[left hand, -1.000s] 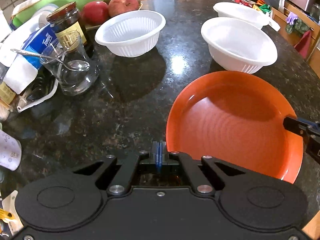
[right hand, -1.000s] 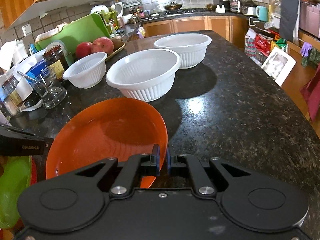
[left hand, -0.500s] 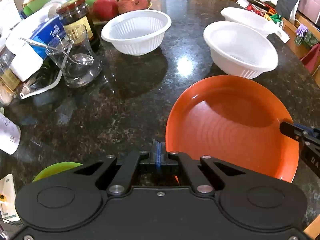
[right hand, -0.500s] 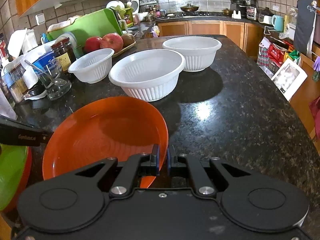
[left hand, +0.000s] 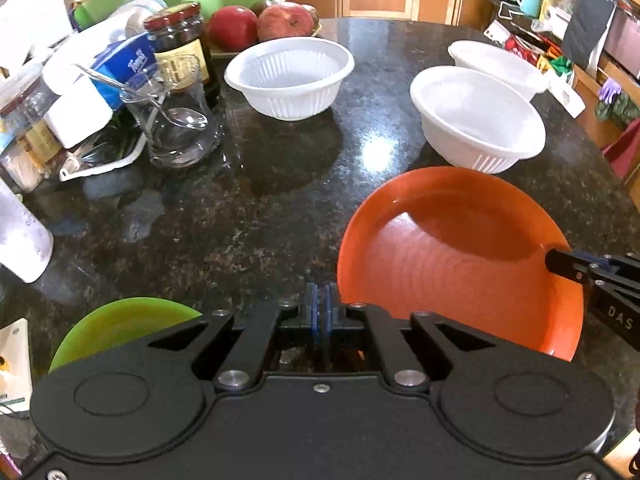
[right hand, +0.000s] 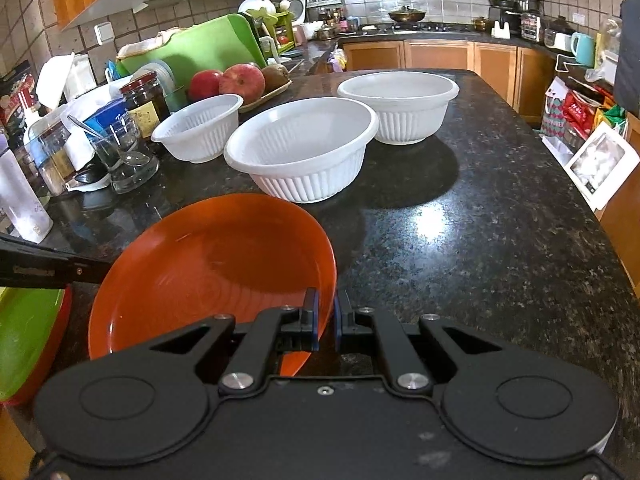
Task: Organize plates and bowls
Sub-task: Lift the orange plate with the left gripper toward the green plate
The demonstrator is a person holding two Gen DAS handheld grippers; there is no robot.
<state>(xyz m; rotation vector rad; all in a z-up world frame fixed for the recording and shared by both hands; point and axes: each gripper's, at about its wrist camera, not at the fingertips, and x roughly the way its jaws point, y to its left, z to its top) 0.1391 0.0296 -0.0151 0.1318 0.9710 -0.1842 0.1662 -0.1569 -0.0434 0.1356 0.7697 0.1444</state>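
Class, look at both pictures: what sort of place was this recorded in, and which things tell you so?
Most likely a home kitchen: a dark stone countertop, wooden cabinets, and a stove with a pan at the back under a tiled wall.

Right gripper (right hand: 326, 312) clamped, left gripper (left hand: 321, 304) just parting

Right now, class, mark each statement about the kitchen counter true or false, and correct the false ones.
1. Three white bowls stand on the counter. True.
2. The right tongs are closed on the rim of the orange plate. True.
3. The glass holds a fork. False: it holds a spoon.
4. The white bowls are stacked inside one another. False: each stands on its own, none nested in another.
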